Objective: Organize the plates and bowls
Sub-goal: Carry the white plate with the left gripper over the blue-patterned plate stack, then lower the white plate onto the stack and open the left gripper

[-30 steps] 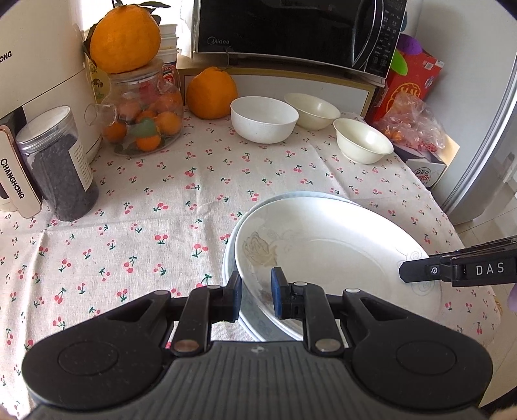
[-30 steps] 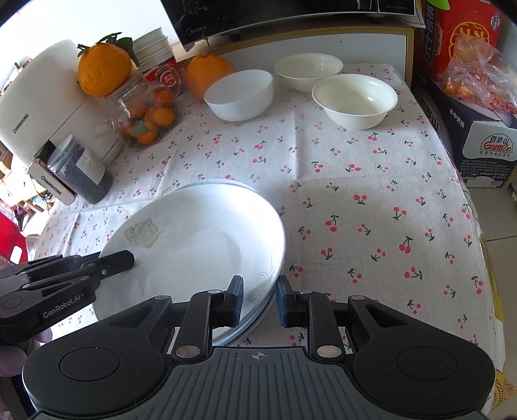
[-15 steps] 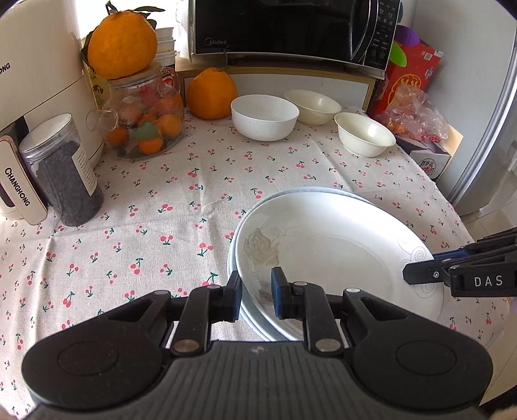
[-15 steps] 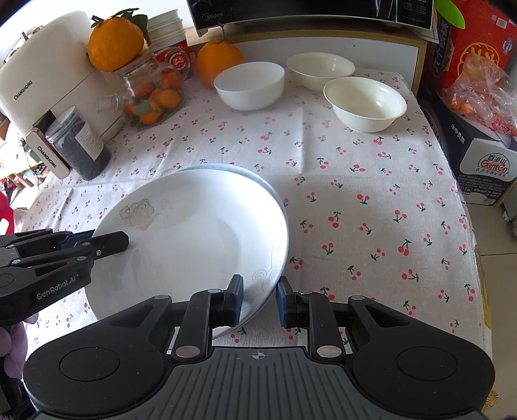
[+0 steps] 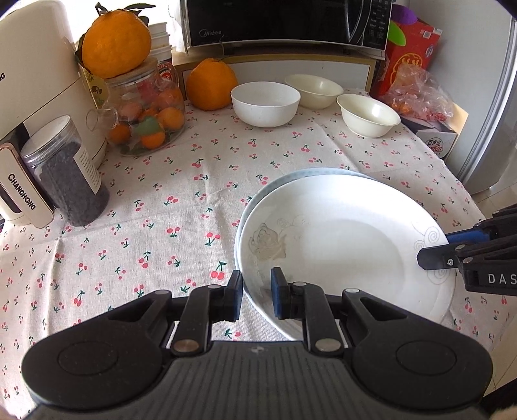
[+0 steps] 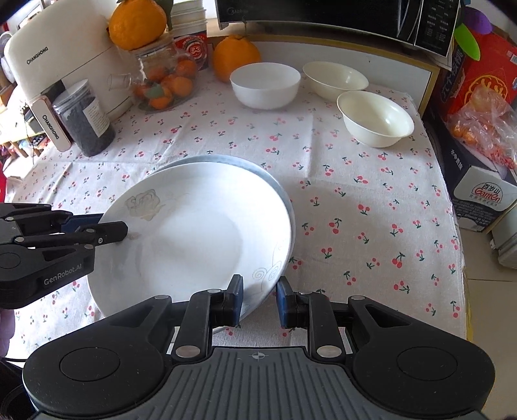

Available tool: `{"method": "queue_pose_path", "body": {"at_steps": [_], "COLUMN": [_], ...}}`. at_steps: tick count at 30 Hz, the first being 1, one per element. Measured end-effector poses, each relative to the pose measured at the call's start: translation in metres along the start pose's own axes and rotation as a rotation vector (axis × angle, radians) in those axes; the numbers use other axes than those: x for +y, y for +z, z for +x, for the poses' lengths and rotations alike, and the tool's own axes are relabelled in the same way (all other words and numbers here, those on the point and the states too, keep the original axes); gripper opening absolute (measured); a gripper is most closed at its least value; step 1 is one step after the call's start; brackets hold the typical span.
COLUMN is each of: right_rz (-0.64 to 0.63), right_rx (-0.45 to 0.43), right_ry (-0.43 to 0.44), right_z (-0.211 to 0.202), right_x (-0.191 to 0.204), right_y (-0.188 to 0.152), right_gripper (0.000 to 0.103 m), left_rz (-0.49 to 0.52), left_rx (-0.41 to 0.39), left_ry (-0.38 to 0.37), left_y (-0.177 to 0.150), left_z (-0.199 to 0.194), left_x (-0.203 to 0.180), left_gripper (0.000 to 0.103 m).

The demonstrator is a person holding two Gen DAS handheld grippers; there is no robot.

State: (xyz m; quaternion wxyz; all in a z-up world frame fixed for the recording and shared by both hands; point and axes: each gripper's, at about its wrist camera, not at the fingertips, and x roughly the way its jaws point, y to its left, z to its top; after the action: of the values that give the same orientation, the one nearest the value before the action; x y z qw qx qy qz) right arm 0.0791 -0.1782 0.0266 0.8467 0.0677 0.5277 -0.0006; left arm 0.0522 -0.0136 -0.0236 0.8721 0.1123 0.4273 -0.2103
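Note:
A white plate (image 5: 349, 239) with a pale rose print is held by its rim from two sides. My left gripper (image 5: 257, 287) is shut on its near-left rim; my right gripper (image 6: 258, 290) is shut on the opposite rim (image 6: 268, 274). Each wrist view also shows the other gripper's fingers (image 5: 433, 255) (image 6: 110, 232) reaching over the plate's edge. Right under it lies a second plate (image 6: 258, 168) with a blue-grey rim, mostly covered. Whether the two plates touch I cannot tell. Three bowls stand at the back: a white bowl (image 5: 265, 103) and two cream bowls (image 5: 313, 90) (image 5: 368, 114).
The cherry-print tablecloth (image 5: 145, 232) covers the table. At the left stand a dark-filled jar (image 5: 68, 174), a white appliance (image 5: 35, 97) and a fruit jar (image 5: 148, 119) with an orange on top. A microwave (image 5: 284, 22) and boxes (image 6: 478, 106) line the back and right.
Both grippers have rolled a little while keeping their grip on the white plate. The plate has stayed over the blue-rimmed plate. The bowls have not moved.

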Motion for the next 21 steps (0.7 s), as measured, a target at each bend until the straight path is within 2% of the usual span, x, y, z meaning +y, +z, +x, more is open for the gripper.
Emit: {"method": "queue_pose_path", "body": {"at_steps": [21], "right_rz": [-0.049], "right_rx": [0.0], "right_ry": [-0.03], "right_z": [0.0036], "right_x": [0.0031], "right_y": [0.002], "right_gripper": [0.023], "left_rz": [0.029], "left_rx": [0.003], "left_ry": [0.015], "left_y": [0.0007], "left_z": [0.0016], "left_x": [-0.0013], "left_gripper": [0.015]}}
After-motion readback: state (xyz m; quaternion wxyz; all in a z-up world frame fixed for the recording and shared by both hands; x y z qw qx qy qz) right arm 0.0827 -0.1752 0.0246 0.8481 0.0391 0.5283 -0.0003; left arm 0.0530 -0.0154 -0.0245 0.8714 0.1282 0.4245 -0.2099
